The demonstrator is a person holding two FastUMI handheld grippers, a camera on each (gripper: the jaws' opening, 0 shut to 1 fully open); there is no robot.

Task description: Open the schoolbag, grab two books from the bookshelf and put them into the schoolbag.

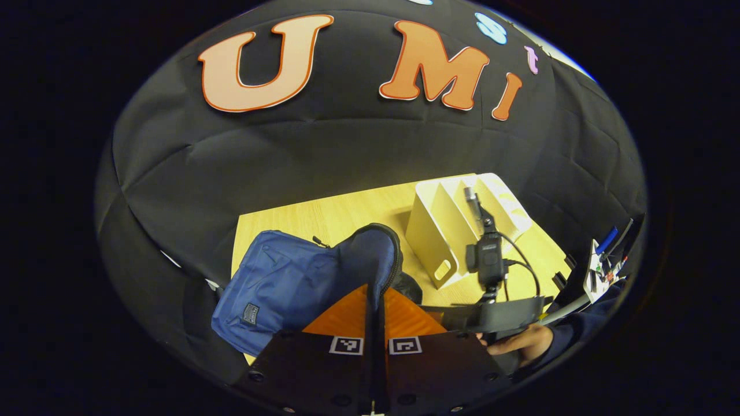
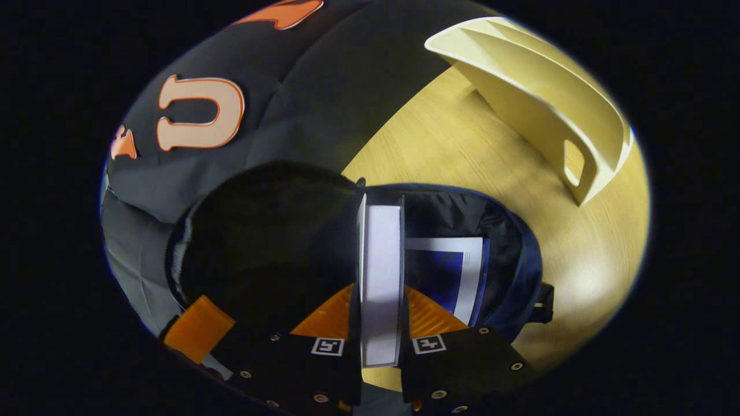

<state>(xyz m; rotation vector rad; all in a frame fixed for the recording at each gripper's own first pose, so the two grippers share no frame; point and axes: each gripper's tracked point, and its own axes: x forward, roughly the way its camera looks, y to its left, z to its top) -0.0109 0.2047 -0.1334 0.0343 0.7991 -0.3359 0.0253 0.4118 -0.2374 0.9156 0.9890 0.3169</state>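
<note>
At the centre of the right gripper view, the right hand-held gripper point(image 2: 378, 323) clamps a book point(image 2: 380, 271) edge-on over the open schoolbag point(image 2: 520, 260), where it could snag the rim.

We note left gripper point(image 1: 374, 300): dark body plates, two square black-and-white fiducial markers, round screws along lower edge, ribbed orange panels behind fingers. Right gripper point(image 2: 380, 300): same plates, markers, screws, orange panels. In left gripper view we see right gripper's upright black module with looping black cable; hand point(image 1: 520, 342); dark blue sleeve point(image 1: 584, 326).
</note>
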